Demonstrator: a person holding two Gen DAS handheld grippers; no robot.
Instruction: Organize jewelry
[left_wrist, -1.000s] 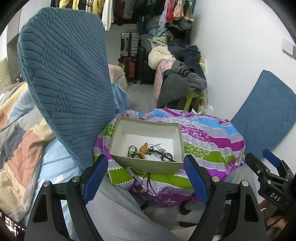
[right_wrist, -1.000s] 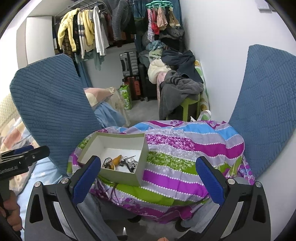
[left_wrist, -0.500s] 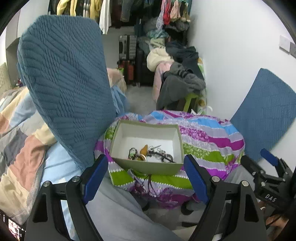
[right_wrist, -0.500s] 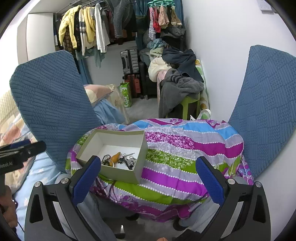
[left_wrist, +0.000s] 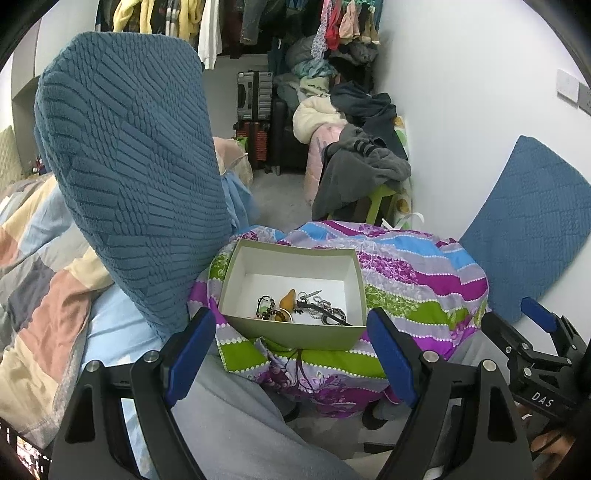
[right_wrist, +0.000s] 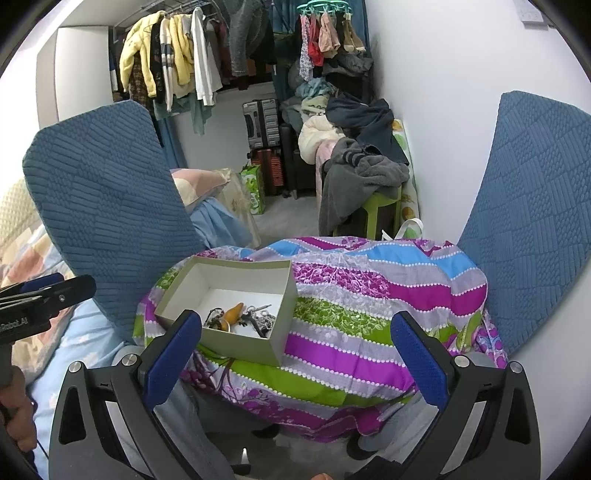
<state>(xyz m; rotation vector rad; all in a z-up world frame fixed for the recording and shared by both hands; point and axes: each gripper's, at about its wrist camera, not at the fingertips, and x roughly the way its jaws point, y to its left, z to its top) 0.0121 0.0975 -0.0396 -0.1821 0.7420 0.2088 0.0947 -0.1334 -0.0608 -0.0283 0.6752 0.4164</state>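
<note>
Jewelry (left_wrist: 299, 309) is lying tangled in the open box (left_wrist: 295, 334) on the cloth-covered tabletop (left_wrist: 417, 273); we are holding left claw (left_wrist: 291, 354) and right claw (right_wrist: 291, 358) wide, empty, short of it for a clear view.

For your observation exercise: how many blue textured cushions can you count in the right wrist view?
2: one blue cushion stands left of the box, the other leans against the white wall at right. More may be hidden.

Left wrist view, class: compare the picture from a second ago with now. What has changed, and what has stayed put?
The left gripper drew back slightly, so the box sits lower in view. Nothing was grasped or released. Both grippers stayed open; the jewelry stayed piled in the box on the striped cloth.
</note>
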